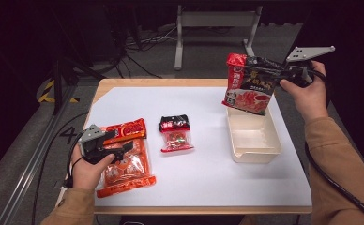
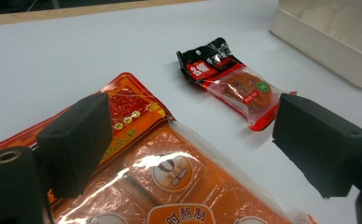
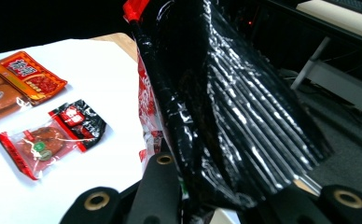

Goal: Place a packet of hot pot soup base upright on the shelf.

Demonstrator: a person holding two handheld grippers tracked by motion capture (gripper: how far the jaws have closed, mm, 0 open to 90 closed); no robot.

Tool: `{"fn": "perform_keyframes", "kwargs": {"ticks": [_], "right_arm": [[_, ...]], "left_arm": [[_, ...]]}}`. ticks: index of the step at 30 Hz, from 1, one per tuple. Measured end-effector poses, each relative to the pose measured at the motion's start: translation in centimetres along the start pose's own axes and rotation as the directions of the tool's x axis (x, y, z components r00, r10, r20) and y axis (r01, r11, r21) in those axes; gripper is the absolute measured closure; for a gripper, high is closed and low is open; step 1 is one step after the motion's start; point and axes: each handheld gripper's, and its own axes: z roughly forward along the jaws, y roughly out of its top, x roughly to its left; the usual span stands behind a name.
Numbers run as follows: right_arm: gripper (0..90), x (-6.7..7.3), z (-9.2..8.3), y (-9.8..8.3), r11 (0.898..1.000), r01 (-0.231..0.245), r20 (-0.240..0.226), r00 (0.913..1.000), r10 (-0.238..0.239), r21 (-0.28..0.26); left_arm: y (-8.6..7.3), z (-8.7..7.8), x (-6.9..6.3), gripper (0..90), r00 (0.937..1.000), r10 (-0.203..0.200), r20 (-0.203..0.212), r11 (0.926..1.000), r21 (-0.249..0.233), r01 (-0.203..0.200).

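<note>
**Overhead, a black-and-red packet hangs above the cream tray**

Here the right gripper point(image 1: 283, 74) has its two jaws clamped on the edge of a large black-and-red food packet point(image 1: 248, 84), and in the right gripper view the glossy, ribbed black back of that packet point(image 3: 226, 107) rises straight out from between the jaws. The packet hangs in the air, tilted, with its lower edge just above the far end of the cream plastic tray point(image 1: 253, 140), which stands on the right part of the white sheet point(image 1: 208, 173) covering the wooden table point(image 1: 166, 82). The packet touches neither the tray nor the sheet, as far as the high view tells.

The left gripper point(image 1: 124, 146) has its jaws apart, holding nothing. Its black pads point(image 2: 79, 140) stand on either side of the upper part of a big orange packet of sealed portions point(image 1: 126, 161) that lies flat at the near left of the sheet; whether the pads touch its film I cannot tell.

Between the two hands, near the middle of the sheet, lies a small packet with a black top and a clear red-edged body point(image 1: 175, 133), apart from both the orange packet and the tray. Beyond the table stand a grey frame point(image 1: 213, 23) and loose cables on the dark floor.
</note>
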Motion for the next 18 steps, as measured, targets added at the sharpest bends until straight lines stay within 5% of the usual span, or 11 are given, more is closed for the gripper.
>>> {"fn": "perform_keyframes", "kwargs": {"ticks": [14, 18], "right_arm": [[82.6, -1.5, 1.3, -1.0, 0.999, 0.051, -0.006, 0.9987, -0.051, 0.019], [82.5, -1.7, 1.5, -1.3, 0.998, 0.059, 0.001, 0.9982, -0.059, 0.019]], "left_arm": [[-1.4, -1.7, 0.3, 13.3, 0.9984, -0.038, -0.043, 0.9993, 0.002, 0.038], [-1.6, -1.9, 0.4, 13.3, 0.9972, -0.074, -0.015, 0.9973, -0.004, 0.073]]}}
